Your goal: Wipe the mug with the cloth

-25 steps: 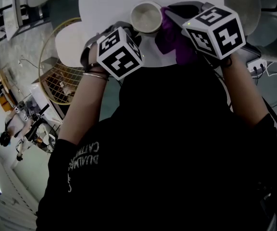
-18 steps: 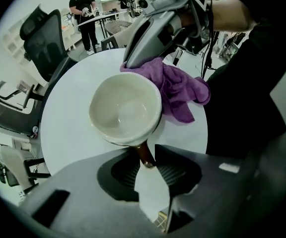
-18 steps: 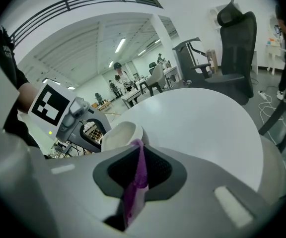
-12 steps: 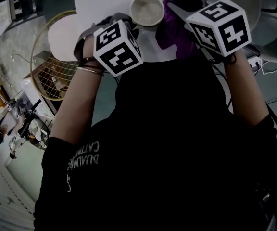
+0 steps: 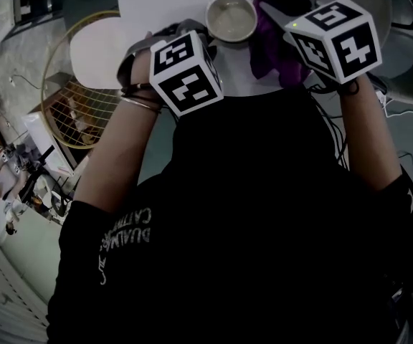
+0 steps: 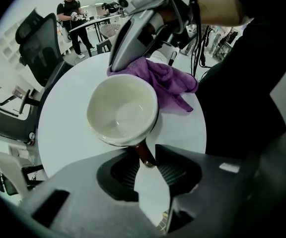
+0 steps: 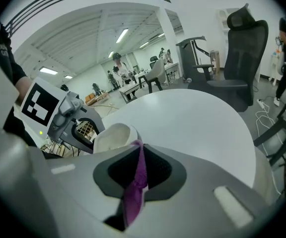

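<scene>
Mug (image 6: pixel 122 110) cream w/ brown handle; cloth (image 6: pixel 170 83) purple; table (image 6: pixel 63 108) white; marker cubes (image 5: pixel 186 74) b&w squares; wire basket (image 5: pixel 46 84) at left gold.

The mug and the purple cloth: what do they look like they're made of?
The mug looks like glazed ceramic: its cream inside is glossy with soft highlights and the rim is thick. Its handle is a shiny brown. The cloth looks like soft fabric, perhaps microfibre: it is matte purple and drapes in loose folds. The exact fibre cannot be told.
</scene>
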Demonstrator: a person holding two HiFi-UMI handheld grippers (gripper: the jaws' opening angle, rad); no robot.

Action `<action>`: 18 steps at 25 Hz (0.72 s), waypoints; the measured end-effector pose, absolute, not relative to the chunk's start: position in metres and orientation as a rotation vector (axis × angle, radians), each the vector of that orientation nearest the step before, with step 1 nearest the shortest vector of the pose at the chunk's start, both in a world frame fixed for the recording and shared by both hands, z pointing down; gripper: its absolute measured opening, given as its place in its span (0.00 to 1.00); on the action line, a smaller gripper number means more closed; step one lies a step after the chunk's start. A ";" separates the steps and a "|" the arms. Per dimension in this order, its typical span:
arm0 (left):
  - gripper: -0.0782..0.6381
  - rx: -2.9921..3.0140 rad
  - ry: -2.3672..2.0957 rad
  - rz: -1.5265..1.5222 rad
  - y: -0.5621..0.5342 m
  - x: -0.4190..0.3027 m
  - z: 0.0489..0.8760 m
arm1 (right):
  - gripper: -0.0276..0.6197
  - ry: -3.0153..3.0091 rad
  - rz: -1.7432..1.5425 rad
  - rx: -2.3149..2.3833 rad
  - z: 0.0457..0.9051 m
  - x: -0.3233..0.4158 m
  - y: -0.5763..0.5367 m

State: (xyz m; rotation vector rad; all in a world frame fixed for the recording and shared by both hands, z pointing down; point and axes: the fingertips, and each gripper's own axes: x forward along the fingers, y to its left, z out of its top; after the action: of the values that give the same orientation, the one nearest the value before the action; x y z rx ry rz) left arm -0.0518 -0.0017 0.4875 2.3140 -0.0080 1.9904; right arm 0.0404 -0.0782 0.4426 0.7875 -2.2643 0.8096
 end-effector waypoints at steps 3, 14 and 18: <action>0.25 2.330 0.025 2.005 0.005 -0.050 0.490 | 0.08 -2.231 0.798 0.776 0.446 0.043 -0.076; 0.25 2.374 0.172 2.005 0.018 -0.043 0.502 | 0.08 -2.125 0.774 0.746 0.462 0.045 -0.077; 0.25 2.383 0.227 1.979 -0.018 -0.059 0.471 | 0.08 -2.064 0.777 0.712 0.433 0.027 -0.117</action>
State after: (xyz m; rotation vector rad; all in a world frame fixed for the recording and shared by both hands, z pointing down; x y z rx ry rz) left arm -0.0590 -0.0176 0.4710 2.3827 0.2274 1.9789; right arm 0.0269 -0.1166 0.4332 0.7118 -2.0638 0.7765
